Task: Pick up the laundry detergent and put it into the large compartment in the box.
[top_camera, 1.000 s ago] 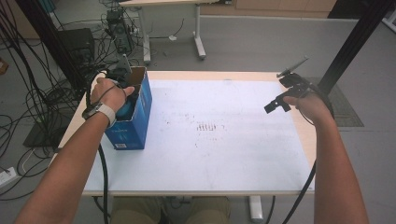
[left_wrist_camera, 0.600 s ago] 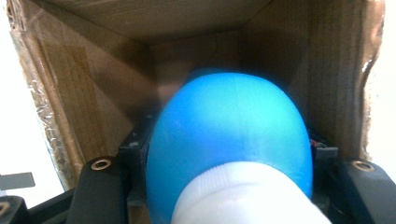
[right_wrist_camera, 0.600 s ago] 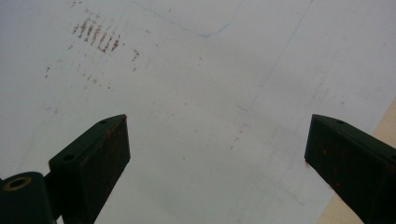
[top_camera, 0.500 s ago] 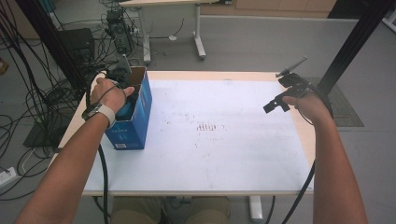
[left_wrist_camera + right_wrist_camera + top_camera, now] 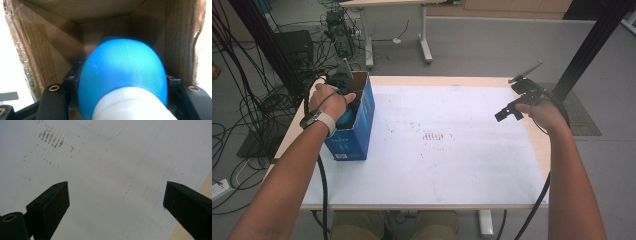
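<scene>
While my right gripper (image 5: 115,197) hangs wide apart with nothing between its jaws over the white counter (image 5: 447,165), my left gripper (image 5: 343,95) is clamped on a blue bottle (image 5: 122,75) inside the blue cardboard box (image 5: 357,135) at the counter's left edge.

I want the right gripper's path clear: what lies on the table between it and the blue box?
In the high view, nothing: bare white table sheet with faint brown marks between right gripper and blue box.

text: none legible | blue box (image 5: 353,134): white label print, too small to read
</scene>
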### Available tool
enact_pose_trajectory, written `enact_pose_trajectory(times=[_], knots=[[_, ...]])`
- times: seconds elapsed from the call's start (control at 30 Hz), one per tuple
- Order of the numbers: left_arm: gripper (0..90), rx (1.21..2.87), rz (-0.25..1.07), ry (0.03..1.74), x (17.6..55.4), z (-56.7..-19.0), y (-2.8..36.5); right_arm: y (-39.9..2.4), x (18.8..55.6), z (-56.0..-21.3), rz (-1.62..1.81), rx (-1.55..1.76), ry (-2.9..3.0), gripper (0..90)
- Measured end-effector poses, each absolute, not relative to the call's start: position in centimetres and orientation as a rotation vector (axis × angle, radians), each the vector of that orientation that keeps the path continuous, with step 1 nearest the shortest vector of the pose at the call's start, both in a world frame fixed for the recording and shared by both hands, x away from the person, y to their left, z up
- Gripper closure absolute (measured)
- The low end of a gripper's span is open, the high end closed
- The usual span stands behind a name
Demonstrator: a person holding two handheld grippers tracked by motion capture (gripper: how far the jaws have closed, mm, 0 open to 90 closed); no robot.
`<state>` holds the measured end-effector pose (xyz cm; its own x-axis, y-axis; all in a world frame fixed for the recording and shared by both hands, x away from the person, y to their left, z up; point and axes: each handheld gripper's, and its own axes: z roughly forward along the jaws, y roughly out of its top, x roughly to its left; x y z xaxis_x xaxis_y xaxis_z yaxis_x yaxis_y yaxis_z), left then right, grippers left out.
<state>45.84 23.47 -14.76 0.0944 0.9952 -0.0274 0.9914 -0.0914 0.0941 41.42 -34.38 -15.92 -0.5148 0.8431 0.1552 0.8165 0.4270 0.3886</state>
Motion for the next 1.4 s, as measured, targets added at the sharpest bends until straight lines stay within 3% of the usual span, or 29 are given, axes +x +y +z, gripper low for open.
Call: enact_pose_trajectory(times=[1.4], knots=[[36.9, 2.241, 0.072, 2.046, 45.72, -14.84, 23.72, -34.52, 41.36, -15.91, 0.650, 1.518, 2.597, 6.5]])
